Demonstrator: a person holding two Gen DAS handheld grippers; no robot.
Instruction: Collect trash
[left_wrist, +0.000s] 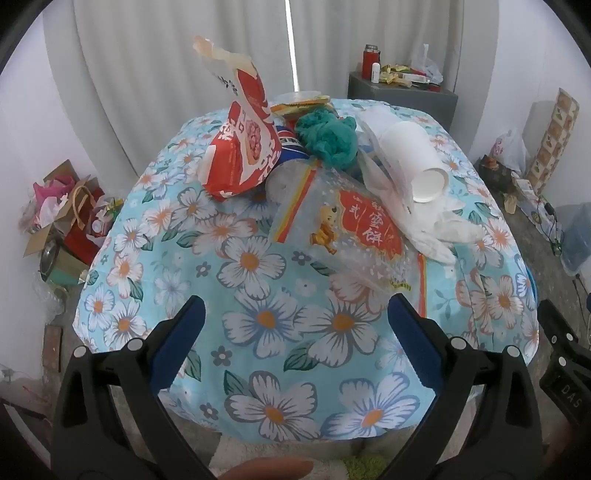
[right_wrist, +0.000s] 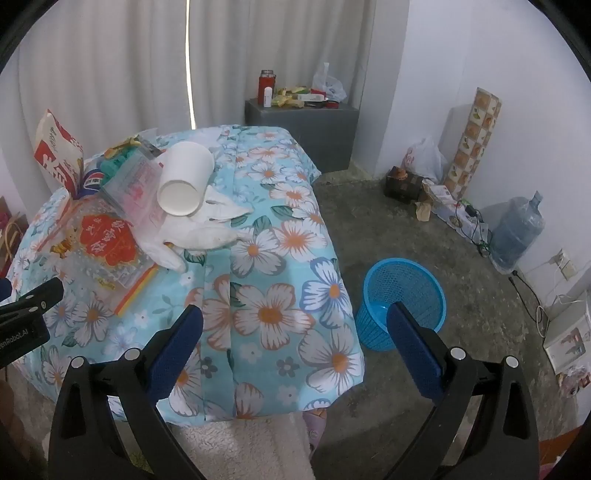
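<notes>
Both grippers hang above the near edge of a worktop (left_wrist: 258, 266) covered in a blue flowered cloth, tilted down toward it. The left gripper (left_wrist: 295, 325) has its fingers (left_wrist: 177, 343) spread wide, with nothing between them but the cloth below; they touch nothing. The right gripper (right_wrist: 295, 332) is likewise wide open and empty, its fingers (right_wrist: 413, 347) framing the cloth's hanging corner and the floor beyond.

The trash lies heaped toward the far side of the worktop, well apart from both grippers. A red snack bag (left_wrist: 240, 147) stands upright at the left of the heap. Beside it lies a clear plastic bag with a red label (left_wrist: 354, 229), the nearest piece to the left gripper. A white paper cup (left_wrist: 410, 158) lies on its side, mouth toward the cameras, resting on crumpled white tissue (left_wrist: 439, 229). A teal bundle (left_wrist: 328, 136) sits behind, against a blue bottle label (left_wrist: 291, 144).

A blue mesh wastebasket (right_wrist: 402, 299) stands on the concrete floor just beside the worktop's right corner, partly behind the right gripper's right finger.
</notes>
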